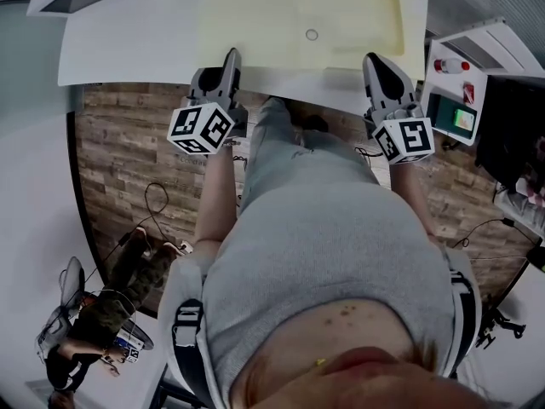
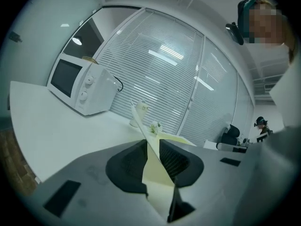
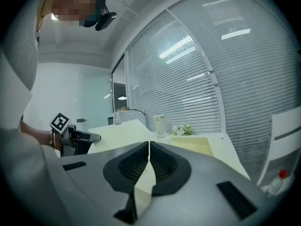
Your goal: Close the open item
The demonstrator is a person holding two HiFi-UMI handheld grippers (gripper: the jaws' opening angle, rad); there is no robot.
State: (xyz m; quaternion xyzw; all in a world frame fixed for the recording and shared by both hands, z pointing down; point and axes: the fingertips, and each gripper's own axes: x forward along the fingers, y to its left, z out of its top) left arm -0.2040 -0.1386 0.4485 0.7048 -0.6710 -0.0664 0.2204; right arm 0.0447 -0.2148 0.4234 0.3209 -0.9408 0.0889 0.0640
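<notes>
A white worktop [image 1: 119,49] carries a pale yellow folder [image 1: 255,15], lying open and flat with its two halves side by side. Far to the left of the folder, at the back of the worktop, stands a white microwave [image 2: 75,81].

At the folder's near left edge, the left gripper [image 1: 230,55] has its jaws narrowed onto the left cover. The thin yellow sheet runs between the pads and rises slantwise away from them.

At the folder's near right edge, the right gripper [image 1: 375,60] points almost level. Its jaws are nearly together, and a thin pale edge seems to run between them, so it probably pins the right half, though this is harder to make out.

The step in hand looks like the grasp that begins the closing. The folder is open, with only the left cover lifted a little.

The next move probably calls for swinging the left cover up and over onto the right half while the right side stays flat. The thin sheet may bend or slip.
</notes>
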